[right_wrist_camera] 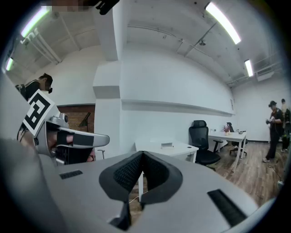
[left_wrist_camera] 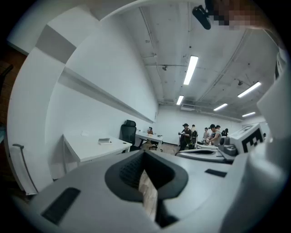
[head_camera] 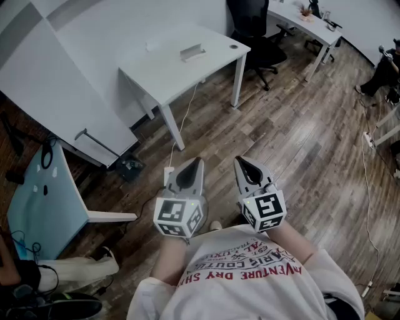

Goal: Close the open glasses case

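Observation:
A small grey case-like object lies on a white table far ahead of me; it is too small to tell whether it is open. It also shows in the left gripper view, object, and in the right gripper view, object. Both grippers are held close to my chest, well short of the table, pointing at it. My left gripper has its jaws together with nothing between them. My right gripper is the same, shut and empty.
A black office chair stands right of the table, with a second white desk behind it. A pale blue table is at my left. Cables run over the wooden floor. Several people stand at the room's far end.

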`<state>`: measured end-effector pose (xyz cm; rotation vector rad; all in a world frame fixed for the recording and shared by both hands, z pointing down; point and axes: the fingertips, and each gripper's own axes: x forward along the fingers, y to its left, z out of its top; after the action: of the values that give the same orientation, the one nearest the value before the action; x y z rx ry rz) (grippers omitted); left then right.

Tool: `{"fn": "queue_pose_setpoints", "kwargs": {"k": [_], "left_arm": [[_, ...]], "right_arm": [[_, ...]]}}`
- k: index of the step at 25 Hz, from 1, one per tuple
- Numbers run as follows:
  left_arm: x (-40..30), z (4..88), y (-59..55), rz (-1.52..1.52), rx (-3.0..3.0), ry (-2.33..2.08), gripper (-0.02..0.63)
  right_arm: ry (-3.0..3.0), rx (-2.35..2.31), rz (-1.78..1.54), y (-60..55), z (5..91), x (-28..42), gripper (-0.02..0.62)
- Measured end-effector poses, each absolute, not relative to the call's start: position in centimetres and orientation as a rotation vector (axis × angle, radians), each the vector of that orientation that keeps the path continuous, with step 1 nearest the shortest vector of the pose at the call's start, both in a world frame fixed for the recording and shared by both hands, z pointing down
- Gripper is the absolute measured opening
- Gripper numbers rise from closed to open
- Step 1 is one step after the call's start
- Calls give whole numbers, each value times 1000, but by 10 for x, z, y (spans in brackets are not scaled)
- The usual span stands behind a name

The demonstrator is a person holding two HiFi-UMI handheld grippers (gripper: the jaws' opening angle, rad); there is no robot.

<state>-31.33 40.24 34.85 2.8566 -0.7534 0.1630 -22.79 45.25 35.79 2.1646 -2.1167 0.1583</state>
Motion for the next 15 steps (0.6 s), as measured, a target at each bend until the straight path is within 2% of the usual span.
{"fn": "queue_pose_setpoints", "kwargs": {"k": [15], "left_arm": [[-302,380,373,228,2769,-750,5]], "right_arm": [[-2065,2168,341,428,392,-208,12]]}}
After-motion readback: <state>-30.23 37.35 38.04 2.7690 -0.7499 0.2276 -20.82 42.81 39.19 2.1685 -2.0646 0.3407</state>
